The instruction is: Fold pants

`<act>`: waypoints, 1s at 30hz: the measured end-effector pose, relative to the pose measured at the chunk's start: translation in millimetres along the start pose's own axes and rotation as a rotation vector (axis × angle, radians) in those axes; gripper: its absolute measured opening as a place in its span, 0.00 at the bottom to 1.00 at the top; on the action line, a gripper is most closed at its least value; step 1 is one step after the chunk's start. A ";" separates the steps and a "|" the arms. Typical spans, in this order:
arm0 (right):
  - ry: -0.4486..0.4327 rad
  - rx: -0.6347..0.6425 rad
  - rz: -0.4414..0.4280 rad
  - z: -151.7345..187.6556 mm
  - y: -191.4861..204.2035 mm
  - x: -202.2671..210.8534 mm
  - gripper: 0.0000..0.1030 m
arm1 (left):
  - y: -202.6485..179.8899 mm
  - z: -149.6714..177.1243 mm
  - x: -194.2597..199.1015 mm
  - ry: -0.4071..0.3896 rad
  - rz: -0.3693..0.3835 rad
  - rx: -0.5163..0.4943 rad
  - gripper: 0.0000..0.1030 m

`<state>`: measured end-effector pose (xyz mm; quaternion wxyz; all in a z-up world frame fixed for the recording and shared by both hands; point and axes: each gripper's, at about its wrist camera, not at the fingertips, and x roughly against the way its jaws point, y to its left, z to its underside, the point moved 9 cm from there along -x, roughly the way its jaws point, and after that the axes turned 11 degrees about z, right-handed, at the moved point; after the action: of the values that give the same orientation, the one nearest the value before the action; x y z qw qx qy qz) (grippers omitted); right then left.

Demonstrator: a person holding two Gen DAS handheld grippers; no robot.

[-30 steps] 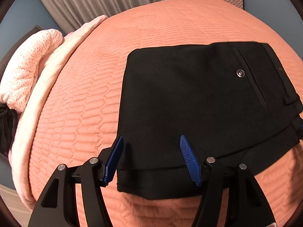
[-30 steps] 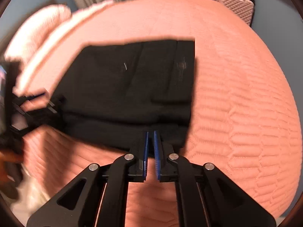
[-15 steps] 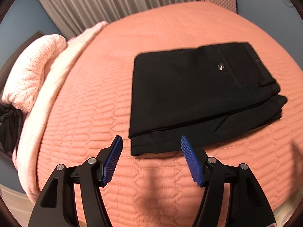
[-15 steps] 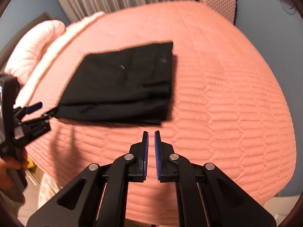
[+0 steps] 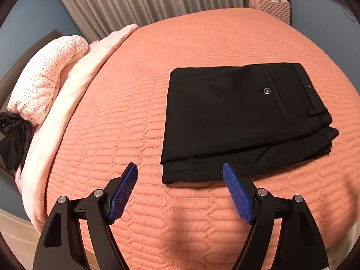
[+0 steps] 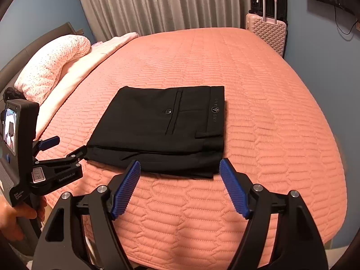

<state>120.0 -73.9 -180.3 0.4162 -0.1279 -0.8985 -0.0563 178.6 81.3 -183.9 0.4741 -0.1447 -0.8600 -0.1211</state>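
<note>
The folded black trousers (image 5: 243,121) lie flat in a neat rectangle on the bed's salmon-pink quilted cover (image 5: 180,45), back pocket and button facing up, waistband toward the right. The left gripper (image 5: 180,190) hovers at the stack's near left corner with its blue-padded jaws spread wide and holding nothing; the right-hand pad overlaps the hem edge in the picture, though whether it touches the cloth is hard to say. The right gripper (image 6: 180,185) is likewise wide open and empty, its jaws framing the near right edge of the trousers (image 6: 164,128). A pale pink dotted pillow (image 5: 45,85) sits at the bed's left side.
</note>
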 end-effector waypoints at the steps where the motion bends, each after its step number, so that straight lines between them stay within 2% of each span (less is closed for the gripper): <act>1: 0.004 0.003 0.000 0.1 -0.1 -2.0 0.70 | 1.2 0.3 -2.6 0.006 0.000 0.005 0.74; 2: 0.008 0.010 0.005 0.5 -0.3 -5.5 0.73 | 2.9 0.9 -6.8 0.014 0.008 0.017 0.74; 3: 0.012 0.016 0.010 0.5 -0.9 -8.5 0.79 | 5.3 1.4 -10.5 0.020 0.013 0.028 0.74; 5: 0.017 0.022 0.027 0.3 -5.2 -14.9 0.83 | 13.0 3.8 -21.1 0.042 0.033 0.061 0.74; 10: 0.045 0.019 0.051 -2.2 -22.5 -34.5 0.84 | 51.1 1.5 -42.2 0.038 0.136 0.228 0.74; 13: 0.066 -0.006 0.037 -9.6 -33.0 -51.2 0.84 | 74.8 -3.2 -59.9 0.057 0.177 0.319 0.74; 15: 0.084 -0.035 0.003 -18.9 -37.5 -65.0 0.85 | 84.8 -10.7 -76.5 0.086 0.234 0.371 0.74; 16: 0.098 -0.057 -0.024 -26.1 -40.1 -76.4 0.86 | 86.4 -16.0 -84.0 0.094 0.279 0.396 0.74; 18: 0.119 -0.073 -0.035 -35.3 -44.1 -96.5 0.90 | 89.1 -24.7 -94.5 0.104 0.312 0.439 0.74; 20: 0.147 -0.088 -0.048 -40.1 -46.2 -116.3 0.90 | 85.3 -34.8 -108.0 0.104 0.347 0.431 0.79; 22: 0.192 -0.121 -0.058 -40.4 -49.1 -140.2 0.90 | 78.9 -36.0 -125.5 0.145 0.387 0.422 0.79; 23: 0.208 -0.136 -0.069 -39.2 -49.4 -148.5 0.90 | 74.3 -35.1 -134.9 0.171 0.426 0.456 0.79; 25: 0.246 -0.159 -0.096 -33.9 -48.1 -164.6 0.90 | 68.4 -37.2 -139.7 0.169 0.498 0.516 0.79; 26: 0.258 -0.165 -0.103 -31.1 -47.6 -169.1 0.90 | 66.5 -38.8 -141.2 0.160 0.514 0.531 0.83; 28: 0.280 -0.179 -0.130 -24.4 -43.8 -176.0 0.90 | 62.9 -39.7 -143.4 0.157 0.524 0.528 0.86; 30: 0.259 -0.187 -0.141 -20.6 -41.1 -177.3 0.94 | 55.5 -42.7 -141.2 0.139 0.570 0.509 0.86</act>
<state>233.8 -150.1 -301.9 0.5100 -0.0943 -0.8348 -0.1849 303.9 99.1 -277.7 0.5667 -0.2469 -0.7536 0.2234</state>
